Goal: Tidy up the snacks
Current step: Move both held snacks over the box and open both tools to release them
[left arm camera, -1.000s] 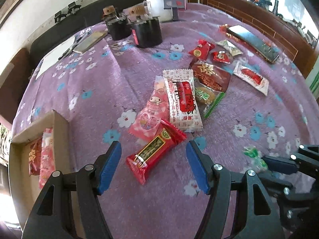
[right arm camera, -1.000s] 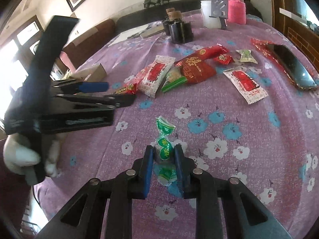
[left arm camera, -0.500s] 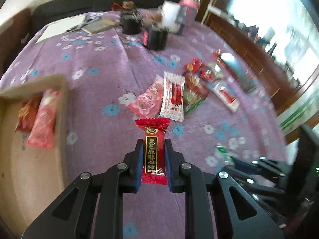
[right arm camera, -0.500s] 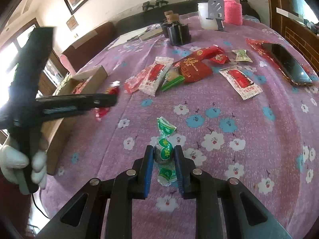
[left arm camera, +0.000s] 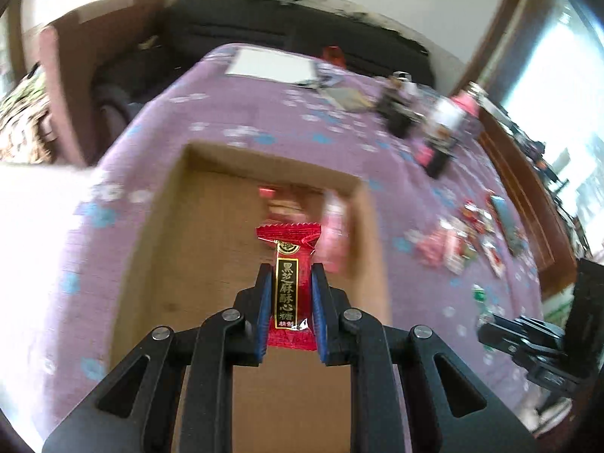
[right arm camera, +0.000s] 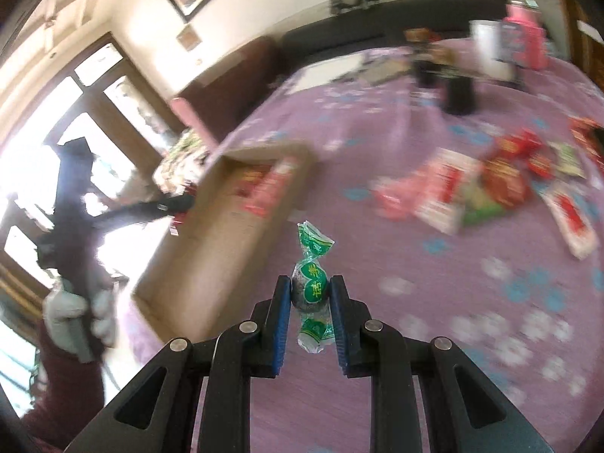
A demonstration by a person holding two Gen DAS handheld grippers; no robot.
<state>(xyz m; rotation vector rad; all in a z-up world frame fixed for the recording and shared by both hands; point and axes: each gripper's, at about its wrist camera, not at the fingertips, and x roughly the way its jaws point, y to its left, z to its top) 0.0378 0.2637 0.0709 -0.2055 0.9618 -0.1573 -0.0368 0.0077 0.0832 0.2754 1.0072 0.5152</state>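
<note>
My left gripper point(left arm camera: 290, 277) is shut on a red candy bar point(left arm camera: 287, 279) with gold lettering and holds it above the open cardboard box point(left arm camera: 211, 249). Pink and red packets point(left arm camera: 334, 234) lie at the box's far right. My right gripper point(right arm camera: 310, 290) is shut on a green-wrapped candy point(right arm camera: 311, 283), lifted above the purple floral cloth point(right arm camera: 453, 302), just right of the box point(right arm camera: 234, 249). The left gripper shows in the right wrist view point(right arm camera: 171, 204), reaching over the box. The remaining snack packets point(right arm camera: 472, 188) lie in a pile to the right.
Black canisters point(right arm camera: 458, 94), a white container point(right arm camera: 487, 45) and a pink bottle point(right arm camera: 524, 37) stand at the table's far side. A white sheet of paper point(left arm camera: 271, 64) lies at the far edge. A phone point(left arm camera: 506, 219) lies near the right edge.
My left gripper closed on the red candy bar, lifted it and carried it left over the box. My right gripper lifted the green candy and moved it left towards the box.
</note>
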